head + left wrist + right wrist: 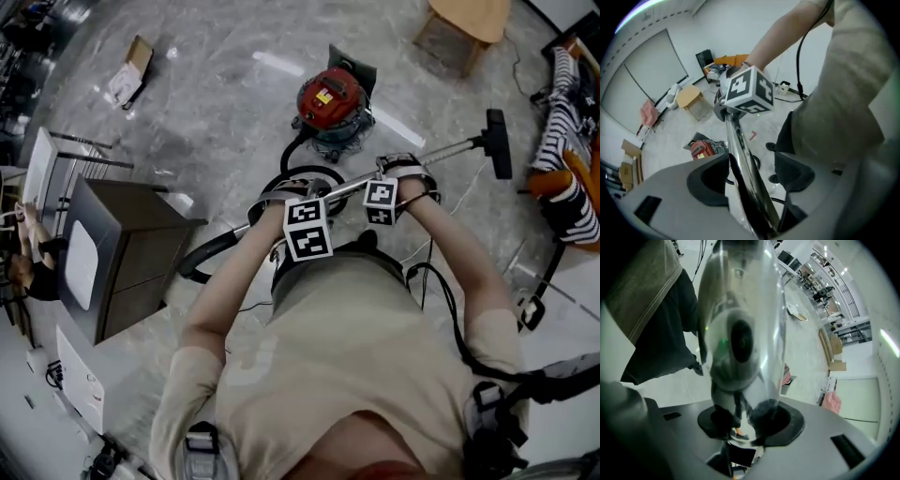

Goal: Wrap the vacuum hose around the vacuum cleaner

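The red canister vacuum cleaner (330, 98) stands on the floor (216, 122) ahead of you. It looks heavy, so let it stand. Its canister is closed and the contents do not show. The black hose (204, 253) lies in loose loops before it. It should bend easily but spring back, so hold it near the wand. The chrome wand tube (450, 150) is stiff and probably slippery. Your right gripper (747, 420) is clamped on it, and your left gripper (751, 178) has its fingers apart around it.
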The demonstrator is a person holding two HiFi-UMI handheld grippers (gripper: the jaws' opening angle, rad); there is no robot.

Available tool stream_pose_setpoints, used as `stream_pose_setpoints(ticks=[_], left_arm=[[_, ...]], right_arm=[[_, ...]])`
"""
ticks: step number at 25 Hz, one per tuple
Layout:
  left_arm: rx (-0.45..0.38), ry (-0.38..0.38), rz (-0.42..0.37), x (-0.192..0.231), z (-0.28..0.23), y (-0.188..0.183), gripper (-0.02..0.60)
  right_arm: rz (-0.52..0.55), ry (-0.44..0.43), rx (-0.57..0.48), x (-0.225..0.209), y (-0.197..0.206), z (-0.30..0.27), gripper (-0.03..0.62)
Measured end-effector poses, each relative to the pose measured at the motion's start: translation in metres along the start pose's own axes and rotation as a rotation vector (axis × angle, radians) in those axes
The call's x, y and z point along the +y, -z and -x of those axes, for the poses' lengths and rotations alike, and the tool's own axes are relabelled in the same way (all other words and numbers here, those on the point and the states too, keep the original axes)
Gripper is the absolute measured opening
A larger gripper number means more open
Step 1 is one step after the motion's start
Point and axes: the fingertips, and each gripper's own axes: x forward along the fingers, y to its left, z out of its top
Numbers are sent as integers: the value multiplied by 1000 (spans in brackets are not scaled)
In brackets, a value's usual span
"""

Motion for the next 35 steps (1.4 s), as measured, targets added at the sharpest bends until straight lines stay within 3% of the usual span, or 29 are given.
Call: stream_pose_setpoints(ticks=[3,9,11,13,15,18,20,23,25,26,29,32,35], left_arm=[[89,8,131,11,-35,0,293],[313,152,328,14,-90,55,290],[290,213,428,11,-104,61,280],[213,264,536,12,-112,61,197],[144,314,602,15,-115,63,169],[70,375,619,22,-126,58,169],[41,376,619,36,-134,63,156],[0,252,562,75,-135,77,76],[-35,174,533,109,-128,83,63],[-46,180,539,118,-123,85,61],[-50,286,597,127,-104,90,61],[-84,330,631,141,-92,88,61],[-101,339,612,150,-92,81,61]], right_arm=[[83,47,-33,-17,8,-4,150],[242,122,-72,-58,-5,-2,152],[287,127,-77,-65,-7,-4,152],[320,119,-81,-72,-10,-7,152],[352,94,-77,-76,-14,-11,152],[402,48,-51,-83,-12,-24,152],[415,29,-33,-94,-14,-35,152],[411,29,-16,-121,-22,-43,153],[388,68,-25,-149,-29,-41,153],[358,95,-41,-163,-33,-39,154],[189,174,-104,-202,-38,-26,210],[-6,247,-191,-229,-36,-10,263],[-104,295,-244,-239,-29,-4,288]])
